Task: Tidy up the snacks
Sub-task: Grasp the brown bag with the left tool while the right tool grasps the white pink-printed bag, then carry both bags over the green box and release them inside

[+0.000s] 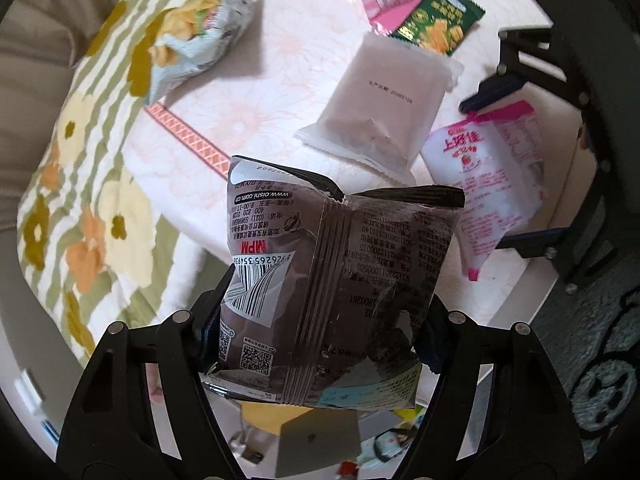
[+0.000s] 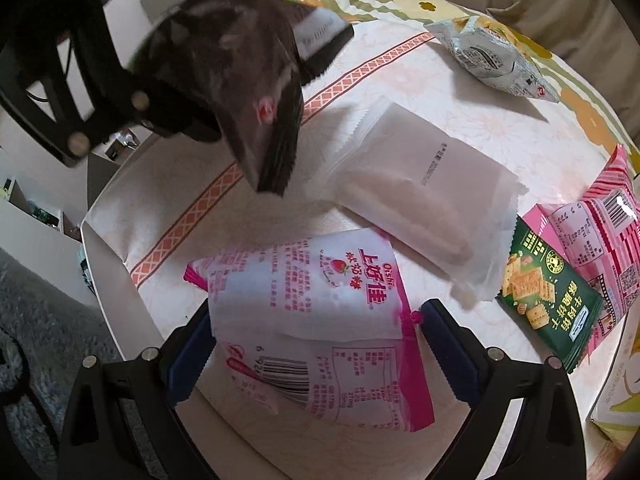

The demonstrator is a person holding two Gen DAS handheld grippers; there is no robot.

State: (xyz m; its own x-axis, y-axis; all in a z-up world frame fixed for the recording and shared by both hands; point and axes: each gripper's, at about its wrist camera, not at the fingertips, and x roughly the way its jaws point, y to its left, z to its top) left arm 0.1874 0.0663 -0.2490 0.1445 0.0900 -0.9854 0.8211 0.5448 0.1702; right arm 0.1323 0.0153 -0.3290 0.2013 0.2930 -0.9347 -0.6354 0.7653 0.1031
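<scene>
My left gripper (image 1: 320,332) is shut on a dark brown snack bag (image 1: 340,280) and holds it upright above the table; the bag also shows in the right wrist view (image 2: 248,80), lifted at upper left. My right gripper (image 2: 316,340) is open, its blue pads on either side of a white and pink Oishi bag (image 2: 320,320) lying on the tablecloth; that bag also shows in the left wrist view (image 1: 492,184). I cannot tell whether the pads touch it.
On the floral tablecloth (image 2: 420,92) lie a plain white packet (image 2: 424,196), a green cracker packet (image 2: 548,304), a pink striped bag (image 2: 600,236) and a pale blue chip bag (image 2: 492,56). The round table's edge (image 2: 104,276) is at the left, grey rug below.
</scene>
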